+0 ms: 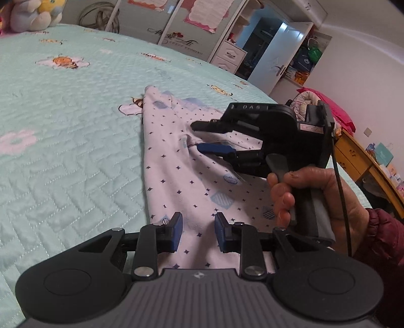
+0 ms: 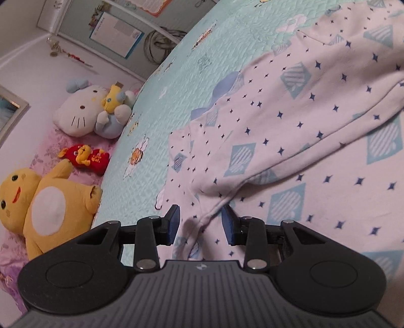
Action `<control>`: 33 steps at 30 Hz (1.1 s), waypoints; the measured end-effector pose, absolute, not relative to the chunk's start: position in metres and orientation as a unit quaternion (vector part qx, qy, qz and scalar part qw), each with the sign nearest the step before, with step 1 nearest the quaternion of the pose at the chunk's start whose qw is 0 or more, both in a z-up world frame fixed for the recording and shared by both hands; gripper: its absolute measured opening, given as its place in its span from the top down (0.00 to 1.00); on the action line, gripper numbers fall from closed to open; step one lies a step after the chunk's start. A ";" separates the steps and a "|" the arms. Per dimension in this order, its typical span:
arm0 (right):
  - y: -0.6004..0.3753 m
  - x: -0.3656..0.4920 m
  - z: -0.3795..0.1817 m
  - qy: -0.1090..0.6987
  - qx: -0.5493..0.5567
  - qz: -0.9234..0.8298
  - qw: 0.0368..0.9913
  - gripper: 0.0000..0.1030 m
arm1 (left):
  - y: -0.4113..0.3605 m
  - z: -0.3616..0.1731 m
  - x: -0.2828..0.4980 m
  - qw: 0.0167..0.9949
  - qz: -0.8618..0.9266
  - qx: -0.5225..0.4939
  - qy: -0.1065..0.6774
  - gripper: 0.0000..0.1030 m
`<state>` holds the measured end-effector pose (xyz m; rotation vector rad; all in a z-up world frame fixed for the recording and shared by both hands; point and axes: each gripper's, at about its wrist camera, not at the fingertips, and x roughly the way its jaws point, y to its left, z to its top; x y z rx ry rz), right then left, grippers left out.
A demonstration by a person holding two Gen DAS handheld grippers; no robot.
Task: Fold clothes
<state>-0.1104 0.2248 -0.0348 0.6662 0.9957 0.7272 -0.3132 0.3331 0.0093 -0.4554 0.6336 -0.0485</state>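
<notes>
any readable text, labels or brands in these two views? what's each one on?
"DAS": raised letters on top of the right gripper body, left wrist view.
"SWEET WEDDING": small capitals under a script decal on the wardrobe door; the script itself is unreadable.
Pink posters on the wardrobe: text too blurred.
Blue-framed sheet on the wall: too small.
Red plush: gold characters, unreadable.

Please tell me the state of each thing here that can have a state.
Patterned garment: lying on the quilt, partly folded, wrinkled.
Left gripper: jaws parted, cloth between them.
Right gripper: jaws parted, a cloth fold between them.
White door: open.
</notes>
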 end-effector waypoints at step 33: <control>0.209 -0.109 -0.008 0.444 0.194 0.410 0.773 0.83 | 0.329 0.031 -0.313 0.933 -0.038 -0.203 0.295 0.71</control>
